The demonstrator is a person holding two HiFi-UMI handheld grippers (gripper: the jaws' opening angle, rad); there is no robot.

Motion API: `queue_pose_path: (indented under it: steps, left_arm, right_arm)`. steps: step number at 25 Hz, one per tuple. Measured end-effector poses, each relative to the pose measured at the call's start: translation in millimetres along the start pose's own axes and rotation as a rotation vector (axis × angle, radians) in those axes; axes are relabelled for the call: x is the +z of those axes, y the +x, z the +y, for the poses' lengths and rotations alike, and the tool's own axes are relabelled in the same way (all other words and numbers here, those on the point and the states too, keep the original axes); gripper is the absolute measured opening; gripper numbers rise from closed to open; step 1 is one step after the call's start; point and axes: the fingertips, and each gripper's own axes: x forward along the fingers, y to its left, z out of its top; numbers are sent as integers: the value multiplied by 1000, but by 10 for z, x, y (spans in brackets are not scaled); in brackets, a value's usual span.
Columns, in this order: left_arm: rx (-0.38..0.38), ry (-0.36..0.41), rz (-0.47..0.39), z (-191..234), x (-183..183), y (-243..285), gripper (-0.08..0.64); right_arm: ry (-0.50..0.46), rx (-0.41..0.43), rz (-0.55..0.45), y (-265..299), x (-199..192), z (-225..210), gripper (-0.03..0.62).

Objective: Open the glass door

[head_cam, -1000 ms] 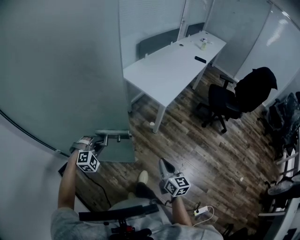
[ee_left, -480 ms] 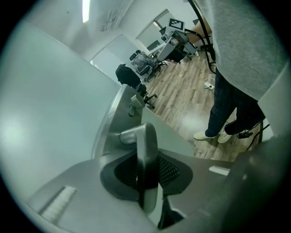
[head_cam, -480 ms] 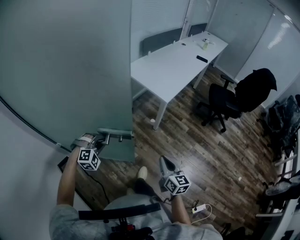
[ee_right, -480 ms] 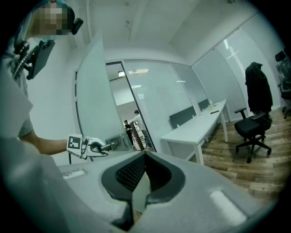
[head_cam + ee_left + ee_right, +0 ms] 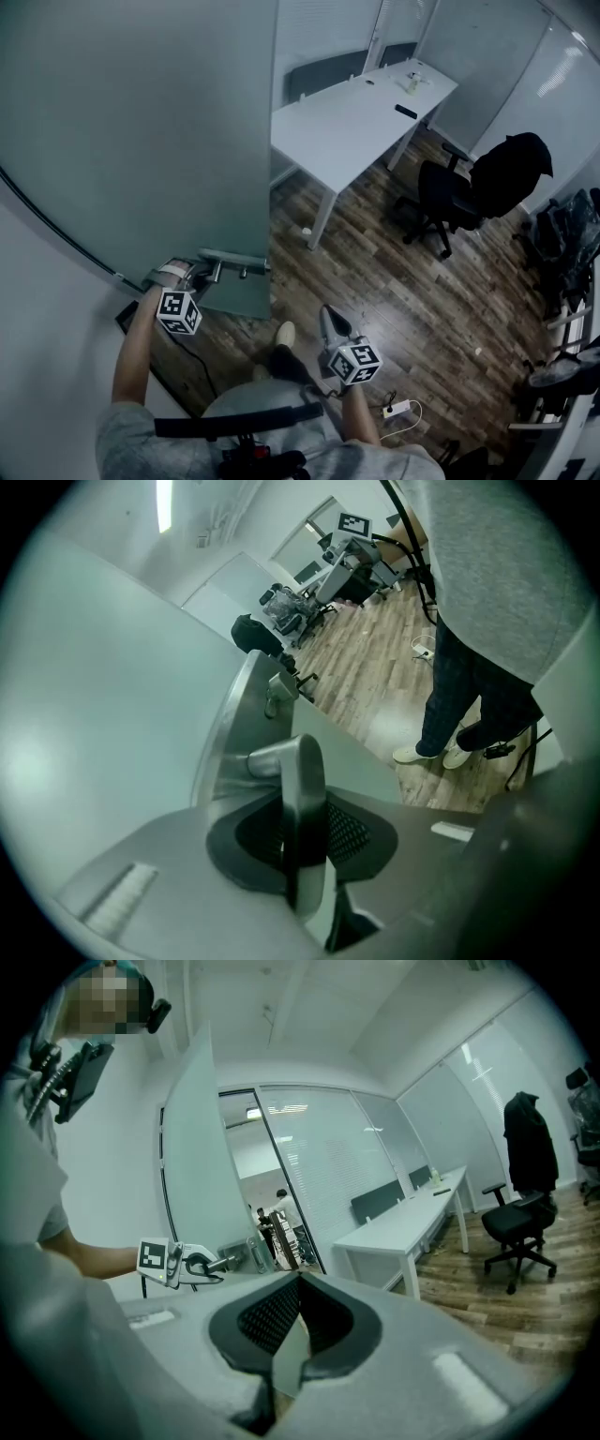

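The frosted glass door (image 5: pixel 141 122) is swinging further round than a second ago. In the head view its free vertical edge is now sitting farther right, covering more of the room beyond, and the left gripper (image 5: pixel 199 274) is travelling with it.

The door is a tall, smooth, milky-green pane filling the upper left of the head view. Low on its free edge a grey metal lock plate (image 5: pixel 236 292) is carrying the brushed metal lever handle (image 5: pixel 232 255), a flat bar with a rounded end on a short round stem. In the left gripper view the left gripper (image 5: pixel 305 841) is clamping that handle (image 5: pixel 302 799) between its black, cross-hatched pads, which are pressing on both flat faces of the bar.

The right gripper (image 5: pixel 330 323) is hanging near the person's waist, well apart from the door. In the right gripper view its (image 5: pixel 298 1321) jaws are meeting with nothing between them.

Past the door's free edge a long white rectangular desk (image 5: pixel 361 122) is standing on dark wood-plank flooring (image 5: pixel 412 300), its near corner close to that edge. To its right a black swivel chair (image 5: pixel 448 202) is standing with a dark jacket (image 5: pixel 511 169) draped over its back. A white power strip (image 5: pixel 396 409) is lying on the floor by the person's feet, and frosted glass partition walls (image 5: pixel 553 75) are enclosing the room behind.
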Motion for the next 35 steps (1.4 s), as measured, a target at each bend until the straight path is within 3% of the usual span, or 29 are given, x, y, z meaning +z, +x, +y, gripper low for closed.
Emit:
queue_pose_path:
  steps: [35]
  left_arm:
    - [6, 30, 47, -581, 74, -596, 89]
  right_arm:
    - [-2, 41, 4, -315, -203, 340, 2]
